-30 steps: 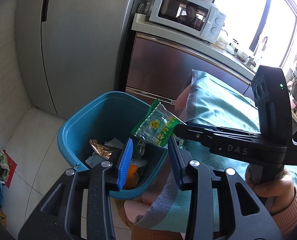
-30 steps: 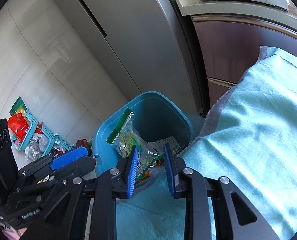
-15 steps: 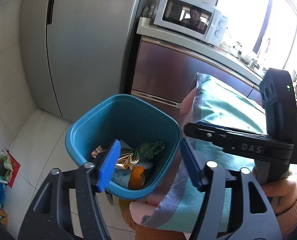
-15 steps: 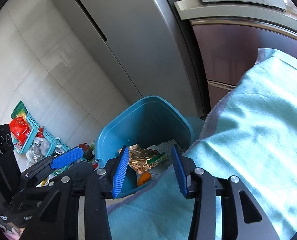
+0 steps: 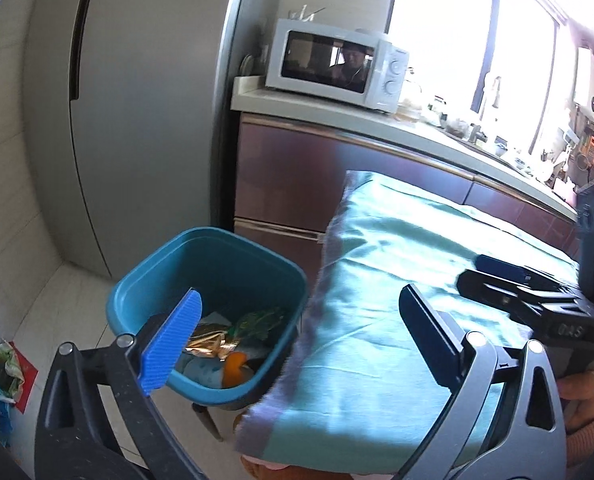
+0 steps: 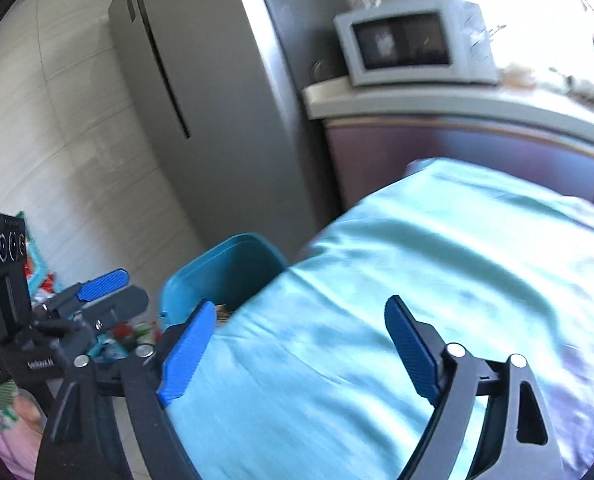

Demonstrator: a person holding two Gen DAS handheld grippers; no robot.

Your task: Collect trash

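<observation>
Left wrist view gives you the trash: a crumpled gold foil wrapper [image 5: 209, 342], a green snack packet [image 5: 259, 320], a piece of orange peel [image 5: 235, 368] and some pale paper scraps, all lying loose in the bottom of the blue bin [image 5: 217, 240]. Your left claw [image 5: 301, 344] has its jaws opening and spread wide, with nothing between them; its left blue pad [image 5: 169, 348] overlaps the near rim of the bin in this view, while the right one sits over the teal cloth [image 5: 397, 280] that covers the tabletop. The trash lies ahead of and below that claw, toward its left finger. The bin stands just beside the edge of the cloth, on the side toward the grey refrigerator [image 5: 137, 120]. From the right wrist view, blurred, your right claw [image 6: 293, 348] is also opening, wide apart and empty, over the teal cloth; the blue bin [image 6: 233, 256] shows beyond its left finger, only a glimpse of gold wrapper visible at the rim. Your left claw [image 6: 97, 292] appears at the left of that view, released. A white microwave [image 5: 337, 64] sits on the counter behind.
</observation>
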